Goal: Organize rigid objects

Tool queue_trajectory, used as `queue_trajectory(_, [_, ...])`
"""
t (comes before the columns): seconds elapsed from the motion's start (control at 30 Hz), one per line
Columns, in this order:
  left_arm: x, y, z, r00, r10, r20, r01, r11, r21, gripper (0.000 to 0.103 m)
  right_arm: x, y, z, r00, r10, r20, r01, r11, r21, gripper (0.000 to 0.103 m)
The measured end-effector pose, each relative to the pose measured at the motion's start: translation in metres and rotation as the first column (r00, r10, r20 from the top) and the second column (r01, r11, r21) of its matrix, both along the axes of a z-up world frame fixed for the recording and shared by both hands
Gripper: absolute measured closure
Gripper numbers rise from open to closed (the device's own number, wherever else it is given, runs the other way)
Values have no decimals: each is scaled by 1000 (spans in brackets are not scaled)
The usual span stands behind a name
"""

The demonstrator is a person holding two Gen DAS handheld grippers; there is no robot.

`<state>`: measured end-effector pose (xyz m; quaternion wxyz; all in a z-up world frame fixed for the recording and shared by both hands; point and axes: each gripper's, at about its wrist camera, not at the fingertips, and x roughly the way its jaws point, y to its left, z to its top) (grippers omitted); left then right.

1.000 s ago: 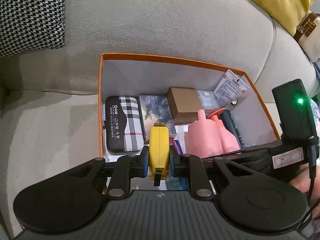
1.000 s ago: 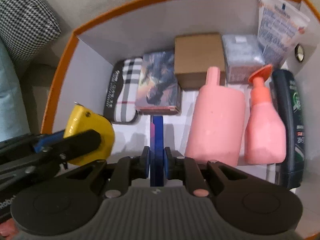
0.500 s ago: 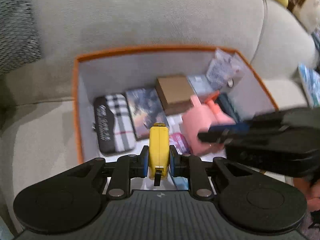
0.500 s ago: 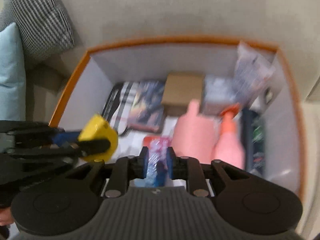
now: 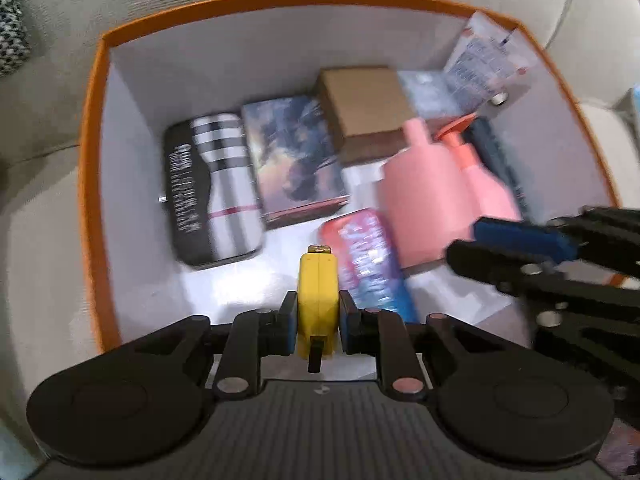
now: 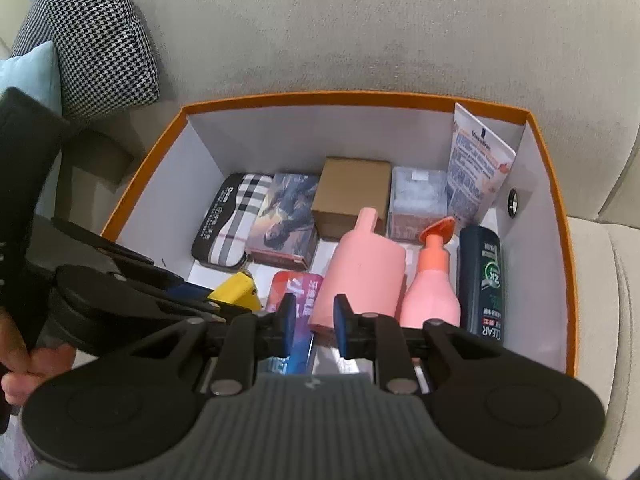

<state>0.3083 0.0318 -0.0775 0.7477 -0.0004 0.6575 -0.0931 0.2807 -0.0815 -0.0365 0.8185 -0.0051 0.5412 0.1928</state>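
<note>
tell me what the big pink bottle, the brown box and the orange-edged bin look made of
The big pink bottle looks like matte plastic or silicone: even colour, soft rounded edges, no glare. The brown box looks like plain kraft cardboard: dull tan faces, crisp folded corners. The bin seems to be stiff paperboard: thin straight walls, orange outside, smooth white inside.

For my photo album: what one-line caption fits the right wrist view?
Open right gripper above a red-and-blue packet in the orange box, beside the yellow tape measure held by the left gripper.
</note>
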Motion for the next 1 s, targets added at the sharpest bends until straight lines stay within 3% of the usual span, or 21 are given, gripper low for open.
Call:
queue_trajectory(0.13, [-5, 2, 12, 998, -21, 51, 19, 999, 40, 70, -2, -2, 0, 1000, 2, 0, -2, 1000, -3, 81])
queue_trajectory(0.33, [-12, -11, 17, 985, -140, 98, 119, 973, 198, 75, -5, -4, -2, 1000, -14, -4, 14, 1000, -5, 81])
queue_trajectory(0.67, [-18, -17, 18, 977, -205, 52, 186, 950, 250, 76, -6, -6, 1, 1000, -25, -6, 25, 1000, -16, 81])
queue_trajectory(0.73, [-21, -15, 21, 976, -211, 49, 192, 947, 259, 80, -6, -7, 3, 1000, -29, -4, 29, 999, -16, 80])
queue_trajectory(0.87, [-27, -16, 26, 967, -246, 70, 203, 903, 380, 80, -7, -8, 7, 999, -34, -4, 34, 999, -15, 80])
queue_trajectory(1.0, [-28, -1, 38, 976, -191, 101, 154, 942, 298, 80, -9, -8, 9, 999, -32, 4, 32, 999, -10, 80])
